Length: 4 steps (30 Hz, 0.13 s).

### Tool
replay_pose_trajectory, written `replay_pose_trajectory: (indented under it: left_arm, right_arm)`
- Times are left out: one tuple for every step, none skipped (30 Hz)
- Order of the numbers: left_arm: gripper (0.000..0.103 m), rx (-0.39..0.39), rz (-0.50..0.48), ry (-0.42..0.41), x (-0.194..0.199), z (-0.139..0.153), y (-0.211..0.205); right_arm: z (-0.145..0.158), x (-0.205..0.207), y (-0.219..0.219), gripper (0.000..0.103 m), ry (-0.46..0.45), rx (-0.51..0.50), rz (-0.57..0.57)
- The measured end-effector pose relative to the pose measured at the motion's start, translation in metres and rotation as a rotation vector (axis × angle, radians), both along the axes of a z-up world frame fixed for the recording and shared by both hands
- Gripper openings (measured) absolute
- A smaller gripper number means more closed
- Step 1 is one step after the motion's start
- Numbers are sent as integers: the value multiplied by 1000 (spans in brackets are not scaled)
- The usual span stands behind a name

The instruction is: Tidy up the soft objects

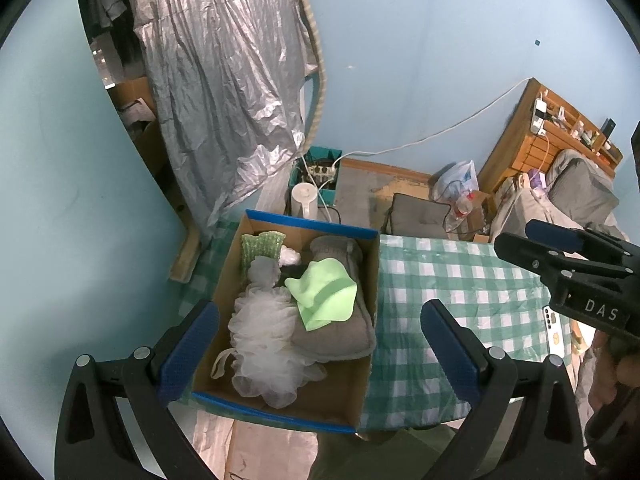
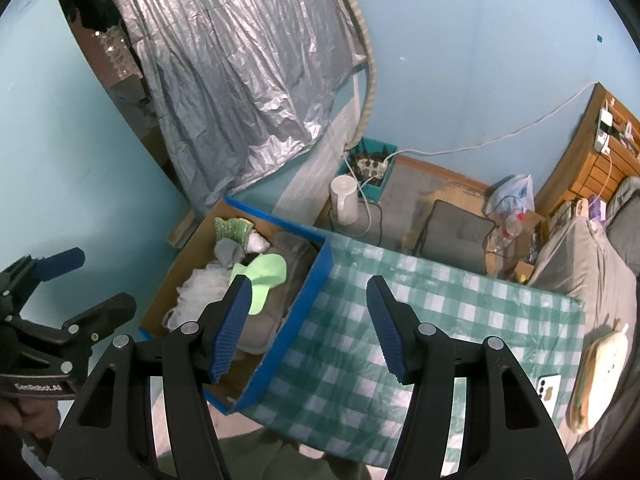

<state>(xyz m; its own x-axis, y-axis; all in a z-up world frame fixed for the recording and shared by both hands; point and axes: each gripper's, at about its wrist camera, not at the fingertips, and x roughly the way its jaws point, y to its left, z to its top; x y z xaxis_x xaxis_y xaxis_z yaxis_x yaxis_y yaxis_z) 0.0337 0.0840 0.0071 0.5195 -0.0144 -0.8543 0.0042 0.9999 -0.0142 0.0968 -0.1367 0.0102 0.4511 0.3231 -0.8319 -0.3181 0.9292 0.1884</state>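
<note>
A cardboard box point(image 1: 360, 396) with blue edges sits at the left end of the green checked table point(image 1: 460, 280). It holds a white mesh pouf point(image 1: 264, 336), a light green cloth point(image 1: 324, 292), a grey soft item point(image 1: 340, 340) and a green knitted piece point(image 1: 260, 248). My left gripper point(image 1: 320, 352) is open and empty above the box. My right gripper point(image 2: 310, 328) is open and empty above the box's right wall point(image 2: 296, 320), and it also shows at the right of the left wrist view point(image 1: 532, 240). The box contents also show in the right wrist view point(image 2: 256, 276).
A white phone point(image 2: 550, 392) and a round cream object point(image 2: 600, 372) lie at the table's right end. Beyond the table on the floor are a white kettle point(image 2: 346, 200), a teal box with a power strip point(image 2: 370, 168), a grey cushion point(image 2: 460, 236) and a bed point(image 2: 580, 264).
</note>
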Motion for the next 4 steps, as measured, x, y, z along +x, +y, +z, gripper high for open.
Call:
replay_pose_trajectory:
  left_arm:
    - [102, 1, 2, -1, 0, 0, 0]
    - [102, 2, 4, -1, 0, 0, -1]
    - [102, 4, 6, -2, 0, -1, -1]
    - [102, 4, 8, -1, 1, -1, -1]
  right_arm:
    - [0, 0, 0, 58, 1, 1, 1]
    - [0, 0, 0, 59, 1, 1, 1]
    - [0, 0, 0, 59, 1, 2, 2]
    - [0, 0, 0, 59, 1, 3, 3]
